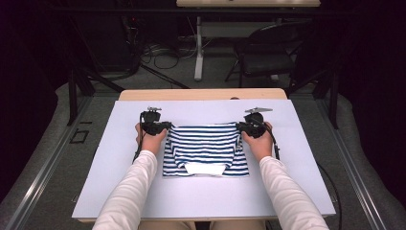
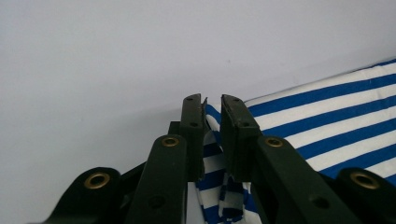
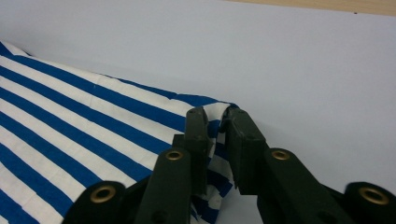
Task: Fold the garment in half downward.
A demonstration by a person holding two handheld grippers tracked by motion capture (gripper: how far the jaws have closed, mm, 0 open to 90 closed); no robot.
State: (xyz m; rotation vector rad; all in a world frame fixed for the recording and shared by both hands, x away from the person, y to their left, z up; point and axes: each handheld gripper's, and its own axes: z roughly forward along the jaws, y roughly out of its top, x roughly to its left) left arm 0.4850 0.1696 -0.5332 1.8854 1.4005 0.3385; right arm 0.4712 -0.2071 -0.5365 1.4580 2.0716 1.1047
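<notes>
A blue-and-white striped shirt point(image 1: 206, 148) lies partly folded in the middle of the pale surface point(image 1: 119, 191), with a white patch of it showing at the near edge. The person's forearms come in from below, in long light sleeves, one hand at each far corner of the cloth.

The left gripper point(image 1: 164, 126) is at the far left corner of the shirt. In the left gripper view its two black jaws stand nearly together, with a narrow slit between the tips, and a bunched fold of the striped shirt point(image 2: 327, 121) runs up between them; the gripper point(image 2: 213, 105) is pinched on that fold. The cloth spreads away to the right of the jaws, flat on the surface point(image 2: 93, 60).

The right gripper point(image 1: 241, 126) is at the far right corner. In the right gripper view its jaws are likewise almost closed, and the corner of the shirt point(image 3: 84, 135) is gathered between them, so this gripper point(image 3: 215, 114) also has hold of the fabric. Whether the far edge is lifted clear of the surface point(image 3: 303, 70) or only drawn taut along it is hard to tell from the high view, though it looks slightly raised between the two grippers.

A dark chair point(image 1: 268, 52) stands beyond the surface, well apart from it.
</notes>
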